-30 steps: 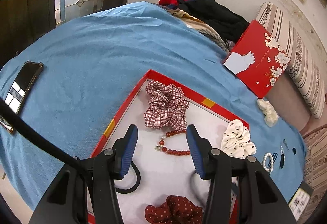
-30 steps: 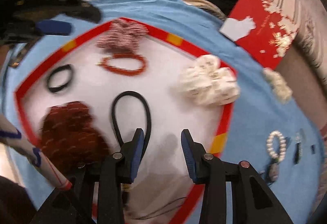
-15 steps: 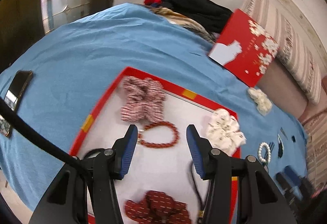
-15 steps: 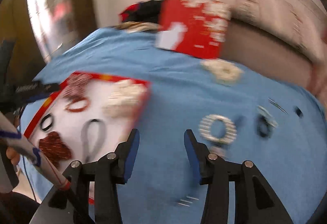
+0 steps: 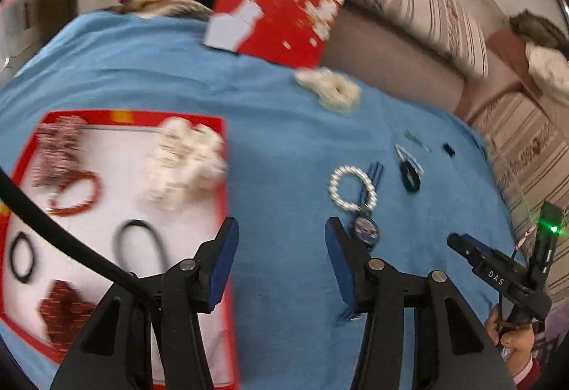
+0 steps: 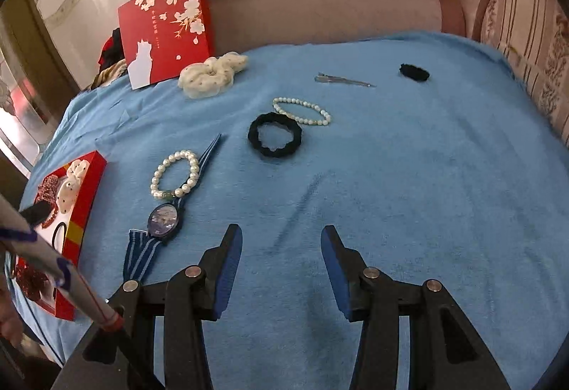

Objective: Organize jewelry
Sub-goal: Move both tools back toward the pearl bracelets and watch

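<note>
While both grippers hover above a blue cloth-covered bench (image 6: 409, 176), neither holds anything.
Left gripper (image 5: 281, 247): jaws apart, empty, above bare blue cloth just right of the red tray's edge.
Right gripper (image 6: 281, 258): jaws apart, empty, over open cloth, well apart from the loose jewelry.
Red tray (image 5: 222, 159): lies at the left of the bench; white inside, blurred in the left wrist view.
Inside the tray: a white dotted scrunchie (image 5: 181, 162), a plaid scrunchie (image 5: 58, 150), a red bead bracelet (image 5: 76, 194), a long black hair tie (image 5: 138, 240), a small black hair tie (image 5: 21, 256) and a dark red scrunchie (image 5: 64, 311).
Pearl bracelet (image 6: 176, 175): flat on the cloth, touching a striped-band watch (image 6: 161, 219) that lies beside it.
Black scrunchie (image 6: 274, 140): further back, touching a pale bead bracelet (image 6: 302, 111).
Silver hair clip (image 6: 343, 80): near the far side, apart from a small black hair band (image 6: 414, 72).
Cream scrunchie (image 6: 211, 73): just beside an upright red box lid (image 6: 163, 31) with white blossoms.
</note>
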Available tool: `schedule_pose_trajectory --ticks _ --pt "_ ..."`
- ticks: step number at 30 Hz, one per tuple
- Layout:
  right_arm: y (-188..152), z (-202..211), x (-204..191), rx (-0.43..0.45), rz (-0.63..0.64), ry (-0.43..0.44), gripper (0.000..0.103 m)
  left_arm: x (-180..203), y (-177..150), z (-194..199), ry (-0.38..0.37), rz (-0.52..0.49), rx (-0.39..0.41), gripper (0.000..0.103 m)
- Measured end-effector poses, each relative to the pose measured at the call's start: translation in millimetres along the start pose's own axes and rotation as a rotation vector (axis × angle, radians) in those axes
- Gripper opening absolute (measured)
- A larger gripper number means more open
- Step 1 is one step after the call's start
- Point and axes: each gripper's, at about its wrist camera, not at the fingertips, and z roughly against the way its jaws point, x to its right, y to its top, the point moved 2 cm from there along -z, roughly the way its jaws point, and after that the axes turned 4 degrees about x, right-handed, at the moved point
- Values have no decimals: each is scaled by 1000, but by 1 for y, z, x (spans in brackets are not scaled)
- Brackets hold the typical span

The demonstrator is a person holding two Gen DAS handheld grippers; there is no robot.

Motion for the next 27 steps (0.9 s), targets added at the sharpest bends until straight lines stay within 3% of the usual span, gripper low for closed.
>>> schedule_pose_trajectory --ticks 5,13,21,27 --pt "-6 -8 5 -5 26 48 50 24 -9 -34 -24 -9 -73 49" --pt "-1 -24 10 -14 -1 110 50 65 -32 -72 -7 -146 -150 49" --pt "13 -30 14 2 -28 116 50 110 -34 -106 63 -316 -112 50" --pt "39 -49 9 16 13 93 50 111 -36 -120 81 -327 -123 50"
